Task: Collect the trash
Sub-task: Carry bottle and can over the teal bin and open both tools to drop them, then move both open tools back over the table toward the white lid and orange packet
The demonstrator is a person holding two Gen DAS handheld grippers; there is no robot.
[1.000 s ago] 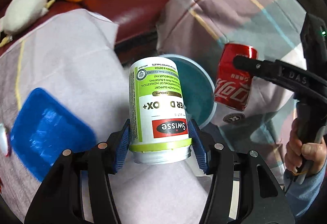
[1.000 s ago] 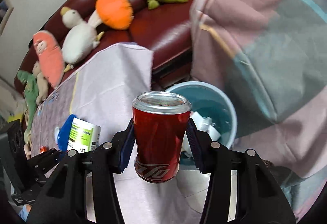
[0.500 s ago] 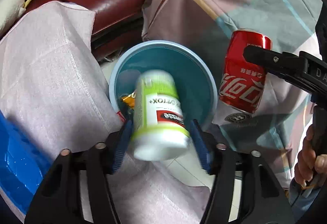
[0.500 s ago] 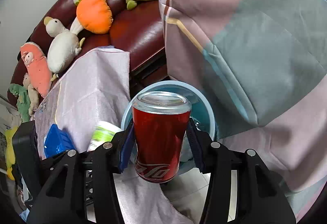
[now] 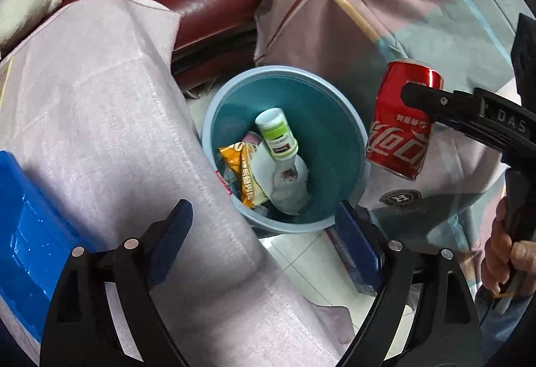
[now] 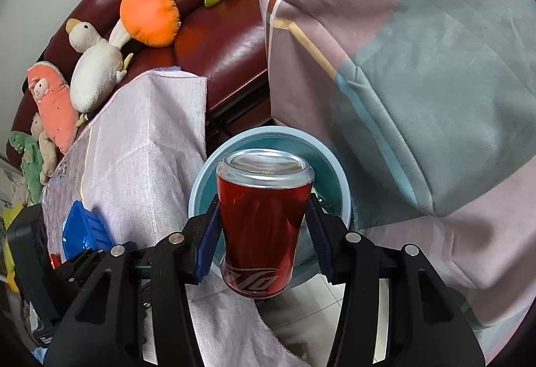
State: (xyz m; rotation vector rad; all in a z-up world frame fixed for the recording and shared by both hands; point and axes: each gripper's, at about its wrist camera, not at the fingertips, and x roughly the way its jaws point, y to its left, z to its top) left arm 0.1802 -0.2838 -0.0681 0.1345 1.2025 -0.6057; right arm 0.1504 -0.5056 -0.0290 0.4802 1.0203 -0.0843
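Left gripper (image 5: 264, 229) jaws just opened, empty; white-and-green plastic supplement bottle (image 5: 276, 134) lies in round blue plastic bin (image 5: 348, 119).
Right gripper (image 6: 263, 233) clamps red aluminium cola can (image 6: 263, 223): centre it over the bin before releasing.

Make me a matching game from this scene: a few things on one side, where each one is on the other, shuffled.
Things:
1. red can
2. green-and-white bottle
3. blue tray
4. orange plush

Places:
A. on the dark red sofa
B. inside the blue bin
C. on the pale cloth
D. clamped between the right gripper's fingers

Pairs: 1-D, 2-B, 3-C, 4-A
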